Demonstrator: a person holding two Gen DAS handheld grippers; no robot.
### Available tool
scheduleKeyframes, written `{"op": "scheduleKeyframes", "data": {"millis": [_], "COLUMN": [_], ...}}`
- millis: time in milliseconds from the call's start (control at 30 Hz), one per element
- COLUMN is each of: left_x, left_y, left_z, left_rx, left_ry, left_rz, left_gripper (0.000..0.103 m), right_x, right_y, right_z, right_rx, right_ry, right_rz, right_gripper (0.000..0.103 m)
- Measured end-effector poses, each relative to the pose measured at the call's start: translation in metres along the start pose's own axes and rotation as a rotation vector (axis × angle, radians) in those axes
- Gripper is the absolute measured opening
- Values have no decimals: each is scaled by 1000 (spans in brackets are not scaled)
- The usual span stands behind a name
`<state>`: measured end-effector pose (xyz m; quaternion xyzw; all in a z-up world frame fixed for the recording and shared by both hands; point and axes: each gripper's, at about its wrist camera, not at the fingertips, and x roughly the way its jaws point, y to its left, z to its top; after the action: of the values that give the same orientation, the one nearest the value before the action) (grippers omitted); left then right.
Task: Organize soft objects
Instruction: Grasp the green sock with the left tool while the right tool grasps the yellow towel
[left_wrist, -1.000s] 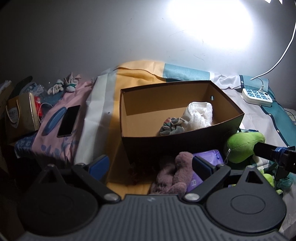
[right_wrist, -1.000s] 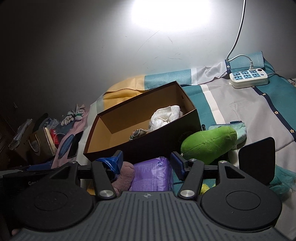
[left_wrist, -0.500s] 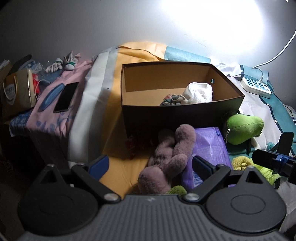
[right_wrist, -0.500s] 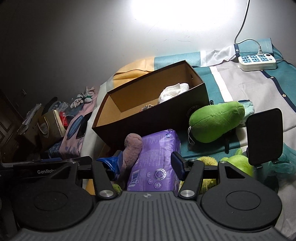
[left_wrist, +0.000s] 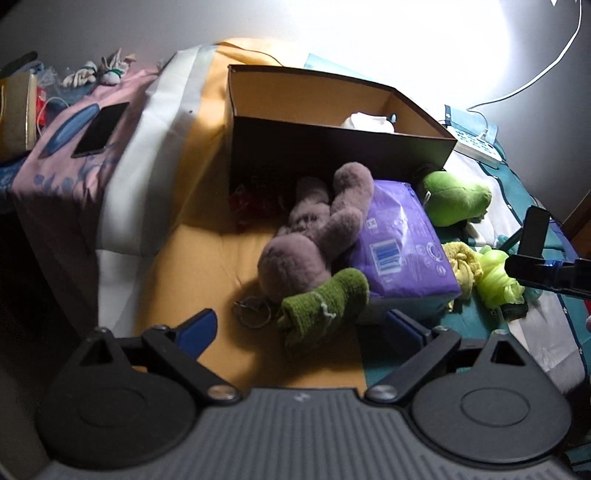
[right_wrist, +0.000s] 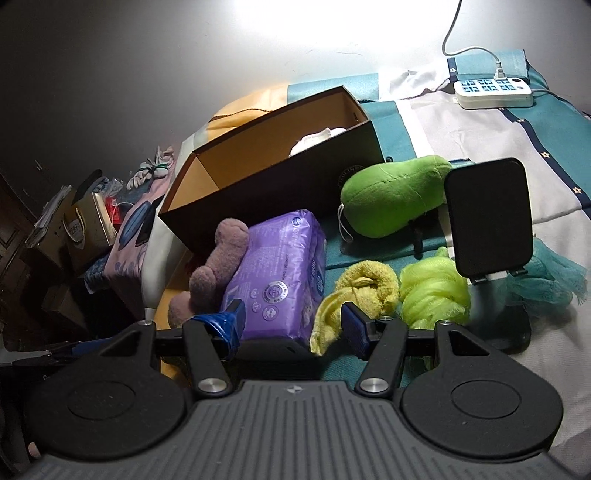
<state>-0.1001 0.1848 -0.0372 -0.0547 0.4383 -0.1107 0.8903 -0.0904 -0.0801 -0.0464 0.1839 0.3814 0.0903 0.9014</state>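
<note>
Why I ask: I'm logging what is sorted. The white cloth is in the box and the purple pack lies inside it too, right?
Not quite. The white cloth is in the box, but the purple pack lies outside, against the box's front wall, as the right wrist view shows.

I see an open cardboard box (left_wrist: 332, 155), dark outside and tan inside, at the far middle of the bed, with a white soft bundle (left_wrist: 367, 121) inside at its right end. Just in front of it a mauve plush toy (left_wrist: 317, 229) lies leaning on a purple soft pack (left_wrist: 399, 240). A dark green knitted piece (left_wrist: 325, 299) rests against the toy's near side. Right of the pack lie a yellow cloth (right_wrist: 354, 291), a lime mesh puff (right_wrist: 432, 291) and, farther back, a green plush (right_wrist: 391, 199).
</note>
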Motion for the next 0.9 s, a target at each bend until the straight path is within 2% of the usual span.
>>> {"op": "scheduleKeyframes", "data": {"millis": [200,433,533,567,633,767,800,833,900], "left_x": [16,29,35,37,43,51,51,51,49], "left_y": [-7,-23,-27,-27,-28,-32,-33,-33,-30], "left_z": [-1,2,0,0,-1,-5,-6,-6,-7], "left_rx": [21,87,112,113,117,135,146,158,151], "left_ry": [8,-6,2,6,20,36,35,36,40], "left_rz": [-9,-3,7,10,18,51,68,78,74], "left_gripper": [97,96,92,89,74,51,36,29,26], "right_x": [6,8,9,10,11,16,16,17,18], "right_y": [-17,-20,-23,-24,-25,-26,-26,-26,-26], "right_z": [-8,-9,-8,-8,-8,-7,-7,-7,-6], "right_rx": [66,73,84,87,92,96,96,95,95], "right_ry": [46,51,50,51,53,63,65,67,68], "right_rz": [-20,-22,-23,-24,-27,-30,-30,-30,-31], "right_gripper": [43,43,43,43,43,43,43,43,43]}}
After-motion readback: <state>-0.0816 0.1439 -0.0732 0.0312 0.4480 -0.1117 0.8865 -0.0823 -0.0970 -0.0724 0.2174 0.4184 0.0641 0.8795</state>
